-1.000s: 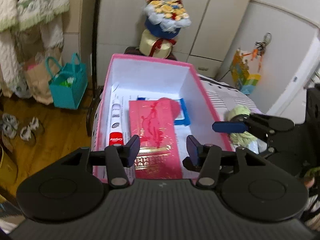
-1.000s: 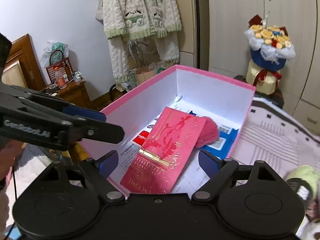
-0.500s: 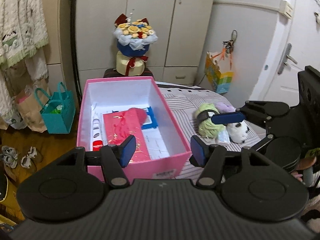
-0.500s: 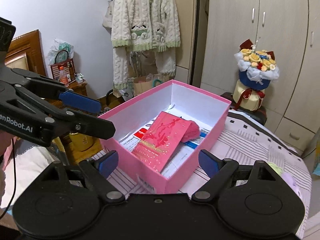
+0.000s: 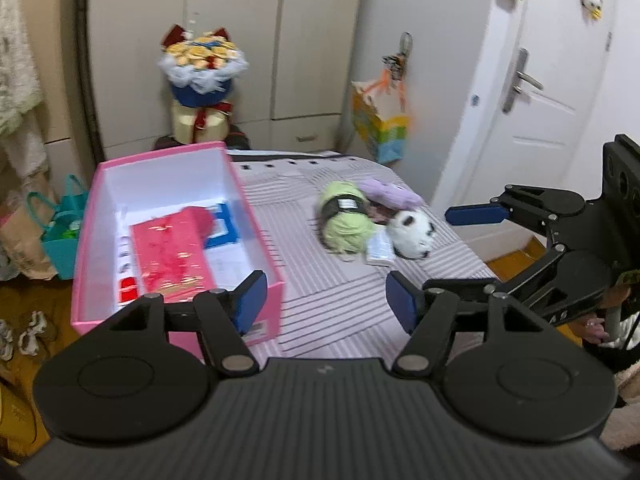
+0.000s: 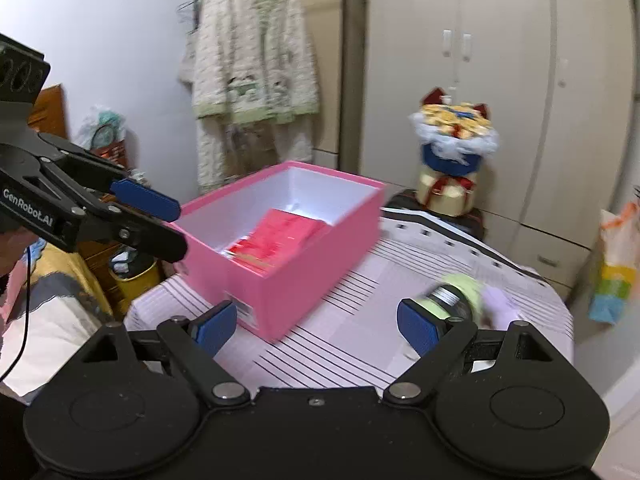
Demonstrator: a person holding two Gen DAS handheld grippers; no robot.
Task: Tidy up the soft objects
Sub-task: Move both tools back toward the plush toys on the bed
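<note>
A pink box [image 5: 256, 236] [image 6: 304, 280] stands on the striped table, holding a red envelope [image 5: 168, 256], a red fluffy ball [image 5: 202, 218] and a blue packet. To its right lie a green yarn ball [image 5: 346, 224] [image 6: 460, 292], a purple soft toy [image 5: 394, 194] and a black-and-white plush [image 5: 412, 234]. My left gripper [image 5: 324, 304] is open and empty, above the table's near edge. My right gripper [image 6: 316, 326] is open and empty, near the box's front corner; it also shows at the right of the left wrist view [image 5: 480, 216].
A flower bouquet [image 5: 202, 88] stands behind the table by the wardrobe. A colourful gift bag [image 5: 378, 128] hangs by the door. A teal bag [image 5: 64, 232] sits on the floor left of the box. A knitted cardigan [image 6: 252, 68] hangs at the back.
Both grippers have pulled back from over the box and swung to the right. The soft toys on the table have come into view. Both stay open and empty.
</note>
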